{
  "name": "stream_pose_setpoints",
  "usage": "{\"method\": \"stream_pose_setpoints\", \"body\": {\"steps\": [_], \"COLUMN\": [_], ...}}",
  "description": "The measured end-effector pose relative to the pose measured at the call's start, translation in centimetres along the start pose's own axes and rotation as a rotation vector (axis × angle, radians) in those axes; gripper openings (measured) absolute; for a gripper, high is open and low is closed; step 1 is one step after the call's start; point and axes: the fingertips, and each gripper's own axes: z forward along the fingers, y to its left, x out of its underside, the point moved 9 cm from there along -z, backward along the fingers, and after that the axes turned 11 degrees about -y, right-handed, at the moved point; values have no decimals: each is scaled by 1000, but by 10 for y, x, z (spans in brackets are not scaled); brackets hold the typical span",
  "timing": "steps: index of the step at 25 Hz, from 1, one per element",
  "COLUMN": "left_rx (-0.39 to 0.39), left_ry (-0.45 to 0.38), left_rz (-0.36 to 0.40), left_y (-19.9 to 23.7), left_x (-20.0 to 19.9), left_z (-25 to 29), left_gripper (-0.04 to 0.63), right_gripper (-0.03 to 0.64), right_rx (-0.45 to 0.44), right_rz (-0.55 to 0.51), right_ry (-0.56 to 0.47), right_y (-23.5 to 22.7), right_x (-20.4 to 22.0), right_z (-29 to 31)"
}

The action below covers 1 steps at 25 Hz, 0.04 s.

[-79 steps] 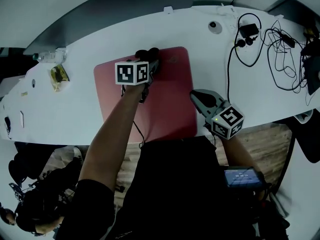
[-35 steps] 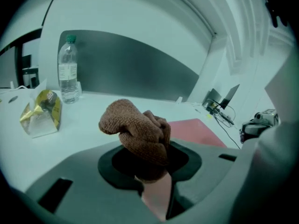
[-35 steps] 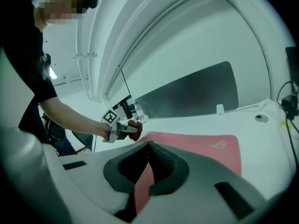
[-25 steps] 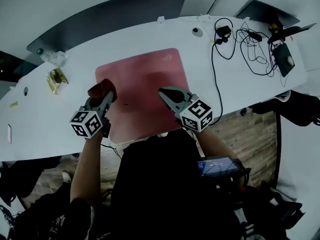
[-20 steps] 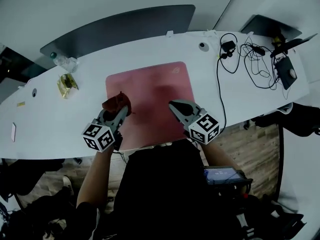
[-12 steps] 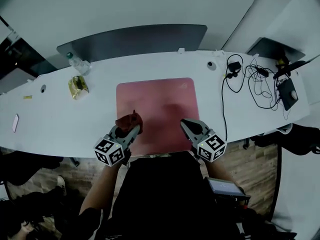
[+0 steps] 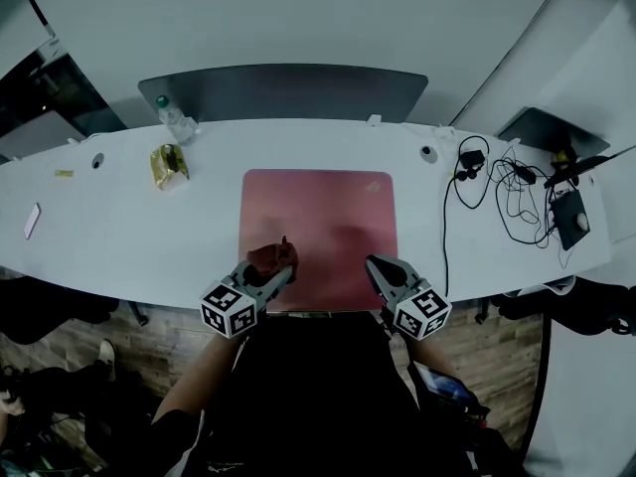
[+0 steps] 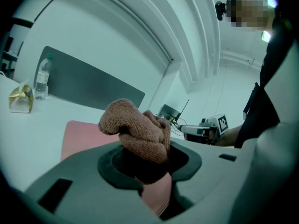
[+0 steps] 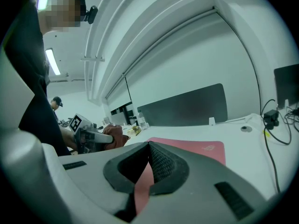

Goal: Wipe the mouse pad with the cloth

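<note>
One soft, light cloth (image 7: 271, 257), bunched, sits clamped in the left gripper (image 7: 278, 272) at lower centre-left of the frame, over the near edge of the pink mouse pad (image 7: 323, 212); it likely grips best mid-bundle; the right gripper (image 7: 381, 266) is closed, empty.

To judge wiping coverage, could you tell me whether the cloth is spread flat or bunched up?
Bunched: the brown cloth bulges as a wad between the left gripper's closed jaws.

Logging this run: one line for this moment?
left tongs: shut on cloth | right tongs: shut, empty | cloth: at pad near-left corner
</note>
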Motion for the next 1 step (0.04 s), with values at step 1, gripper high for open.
{"method": "stream_pose_setpoints", "body": {"steps": [1], "left_rx": [0], "left_ry": [1], "left_rz": [1], "left_y": [0], "left_x": [-1], "left_z": [-1], "left_gripper": [137], "right_gripper": [23], "right_rx": [0], "right_rz": [2], "right_ry": [-2], "right_y": [1], "right_x": [-1], "right_z": [0]}}
